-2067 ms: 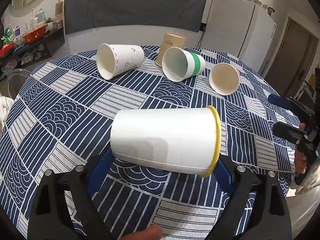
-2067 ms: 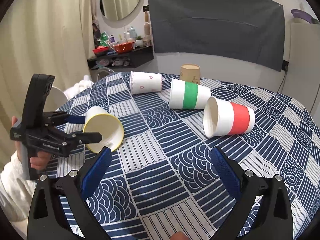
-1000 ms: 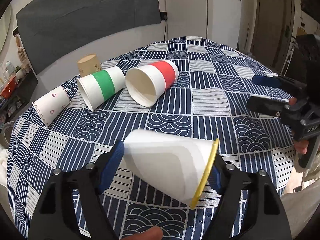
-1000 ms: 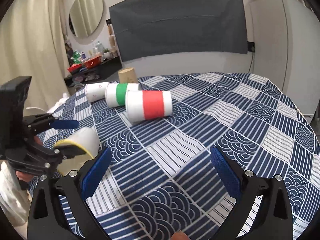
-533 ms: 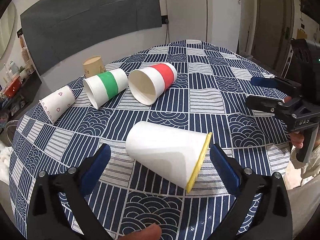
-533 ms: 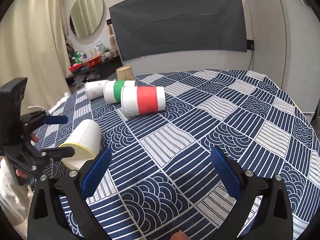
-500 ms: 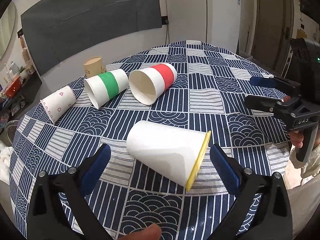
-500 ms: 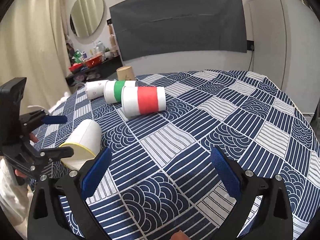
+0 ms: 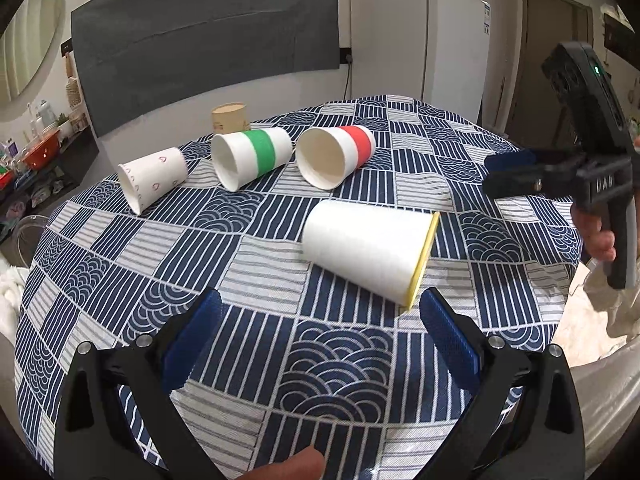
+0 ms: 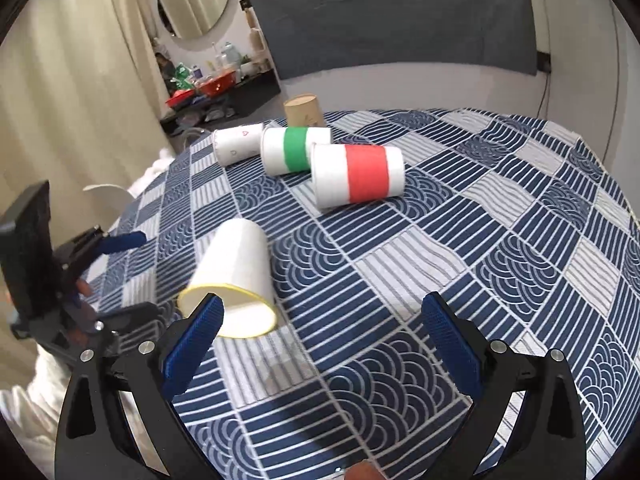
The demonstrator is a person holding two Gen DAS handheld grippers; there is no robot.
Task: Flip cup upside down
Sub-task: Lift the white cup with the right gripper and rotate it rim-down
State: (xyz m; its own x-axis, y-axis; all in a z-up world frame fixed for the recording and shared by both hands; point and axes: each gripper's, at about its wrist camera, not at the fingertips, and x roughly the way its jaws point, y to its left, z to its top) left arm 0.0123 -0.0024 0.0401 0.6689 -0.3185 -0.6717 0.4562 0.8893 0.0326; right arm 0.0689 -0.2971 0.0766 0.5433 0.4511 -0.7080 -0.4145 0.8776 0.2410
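Observation:
A white paper cup with a yellow rim (image 9: 370, 250) lies on its side on the blue patterned tablecloth (image 9: 340, 360), mouth toward the right. It also shows in the right wrist view (image 10: 236, 276), mouth toward the camera. My left gripper (image 9: 320, 336) is open and empty, just in front of the cup and apart from it. My right gripper (image 10: 320, 336) is open and empty, with its left finger (image 10: 192, 344) in front of the cup's rim. The right gripper also shows at the right of the left wrist view (image 9: 520, 178).
Farther back lie a red-banded cup (image 9: 334, 156), a green-banded cup (image 9: 250, 158) and a heart-print cup (image 9: 152, 178), all on their sides. A brown cup (image 9: 230, 118) stands upside down behind them. The table edge (image 9: 568, 280) curves at the right.
My left gripper let go of the yellow-rimmed cup and pulled back. The cup now lies on the cloth. My right gripper has moved left, closer to the cup.

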